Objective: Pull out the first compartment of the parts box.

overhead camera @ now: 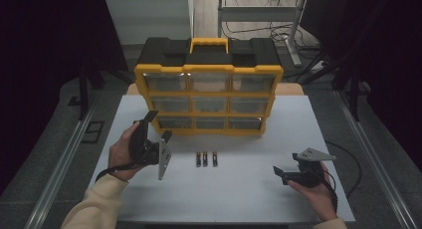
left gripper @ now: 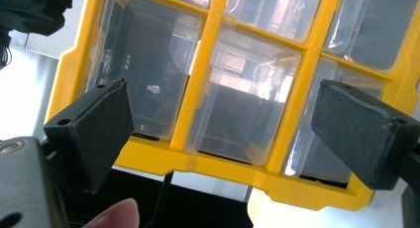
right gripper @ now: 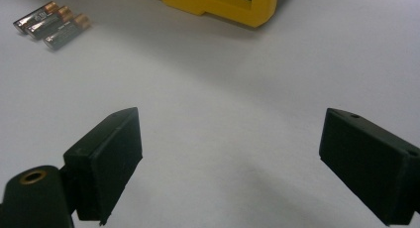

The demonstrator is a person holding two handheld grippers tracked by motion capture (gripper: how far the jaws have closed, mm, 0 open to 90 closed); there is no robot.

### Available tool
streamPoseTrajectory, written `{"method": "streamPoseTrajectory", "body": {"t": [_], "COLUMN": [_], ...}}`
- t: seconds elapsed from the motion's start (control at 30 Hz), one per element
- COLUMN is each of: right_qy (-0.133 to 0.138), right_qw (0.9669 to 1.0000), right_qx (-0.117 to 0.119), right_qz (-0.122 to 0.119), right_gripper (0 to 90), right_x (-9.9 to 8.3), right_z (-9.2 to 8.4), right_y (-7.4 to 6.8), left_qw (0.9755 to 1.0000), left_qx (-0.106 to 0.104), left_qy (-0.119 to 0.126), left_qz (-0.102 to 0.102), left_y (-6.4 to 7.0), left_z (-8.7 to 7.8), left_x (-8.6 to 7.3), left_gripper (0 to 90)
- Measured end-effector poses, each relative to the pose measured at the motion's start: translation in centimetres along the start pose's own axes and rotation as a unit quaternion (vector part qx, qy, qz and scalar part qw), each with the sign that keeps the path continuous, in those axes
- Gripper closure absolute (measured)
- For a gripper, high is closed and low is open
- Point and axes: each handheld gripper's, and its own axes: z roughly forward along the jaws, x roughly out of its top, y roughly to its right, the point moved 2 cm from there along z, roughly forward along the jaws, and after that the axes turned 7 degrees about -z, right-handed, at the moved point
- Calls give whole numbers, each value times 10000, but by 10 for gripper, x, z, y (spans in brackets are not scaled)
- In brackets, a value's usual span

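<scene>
A yellow-and-black organizer (overhead camera: pixel 208 68) with clear drawers stands upright at the back middle of the white table (overhead camera: pixel 239 199). Three batteries (overhead camera: pixel 206 159) lie side by side in front of it. My left gripper (overhead camera: pixel 158 125) is open, turned on its side, close to the organizer's lower left drawer (overhead camera: pixel 175 122). In the left gripper view the open left gripper (left gripper: pixel 228 134) frames the clear drawers (left gripper: pixel 242 99), apart from them. My right gripper (overhead camera: pixel 281 175) rests low over the table at the front right, open. The right gripper view has the right gripper (right gripper: pixel 237 158) over bare table, with the batteries (right gripper: pixel 52 24) far off.
The organizer's yellow lower corner (right gripper: pixel 223 2) lies ahead of the right gripper. A fingertip (left gripper: pixel 114 215) shows at the bottom of the left gripper view. Metal rails (overhead camera: pixel 59 164) run along both sides of the table, and cables (overhead camera: pixel 278 27) lie on the floor behind.
</scene>
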Motion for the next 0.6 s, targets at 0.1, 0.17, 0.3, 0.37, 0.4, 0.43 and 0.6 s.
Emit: {"method": "streamPoseTrajectory", "body": {"t": [0.1,0.17,0.3,0.37,0.4,0.43,0.6], "right_qy": [1,0,1,-2,-3,-4,-5], "right_qw": [10000,10000,10000,10000,10000,10000,10000], "right_qx": [-7,-8,-8,-8,-9,-10,-11], "right_qz": [5,6,-8,-14,-16,-15,-20], "right_gripper": [99,99,98,98,98,98,98], "right_x": [0,0,0,0,0,0,0], "right_z": [0,0,0,0,0,0,0], "right_y": [0,0,0,0,0,0,0], "left_qw": [10000,10000,10000,10000,10000,10000,10000], "left_qx": [12,22,30,42,53,58,75], "left_qy": [18,12,28,32,28,15,16], "left_qz": [-3,19,18,19,35,42,25], "left_y": [-4,-5,-10,-13,-13,-14,-18], "left_z": [2,3,6,8,8,9,12], "left_x": [2,3,6,7,8,8,8], "left_gripper": [98,97,96,96,95,95,94]}}
